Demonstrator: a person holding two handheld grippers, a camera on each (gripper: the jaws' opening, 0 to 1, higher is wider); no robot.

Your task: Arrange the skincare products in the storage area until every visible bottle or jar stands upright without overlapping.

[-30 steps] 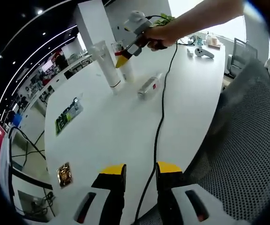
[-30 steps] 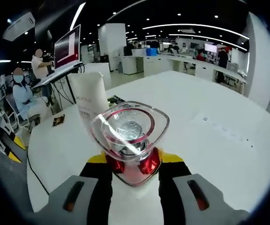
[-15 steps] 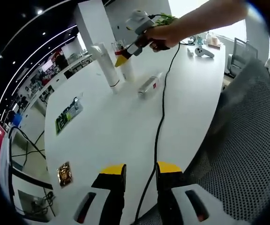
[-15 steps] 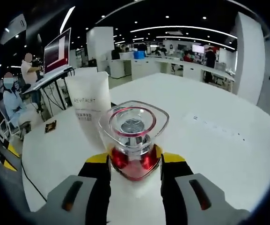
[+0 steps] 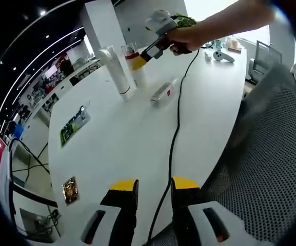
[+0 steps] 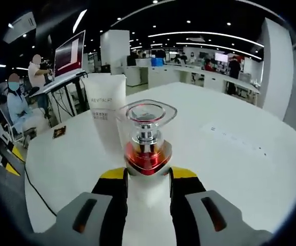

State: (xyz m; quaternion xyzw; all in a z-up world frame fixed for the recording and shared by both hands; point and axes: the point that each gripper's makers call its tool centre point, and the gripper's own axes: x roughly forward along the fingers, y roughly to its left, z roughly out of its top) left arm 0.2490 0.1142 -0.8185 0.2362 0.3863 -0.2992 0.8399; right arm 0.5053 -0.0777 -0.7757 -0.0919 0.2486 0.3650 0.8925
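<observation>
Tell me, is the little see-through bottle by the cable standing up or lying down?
Lying down. The small clear bottle rests on its side on the white table, beside the black cable.

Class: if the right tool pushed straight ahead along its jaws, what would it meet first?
The red-and-clear bottle right ahead of the right tool; the white tube stands just behind it.

Our left gripper point(image 5: 148, 185) hangs low, fingers point(image 5: 123, 187) slightly parted and holding nothing. Our outstretched right hand point(image 5: 182, 38) holds the right gripper point(image 6: 146, 177), fingers closed on a bottle point(image 6: 145, 148).
</observation>
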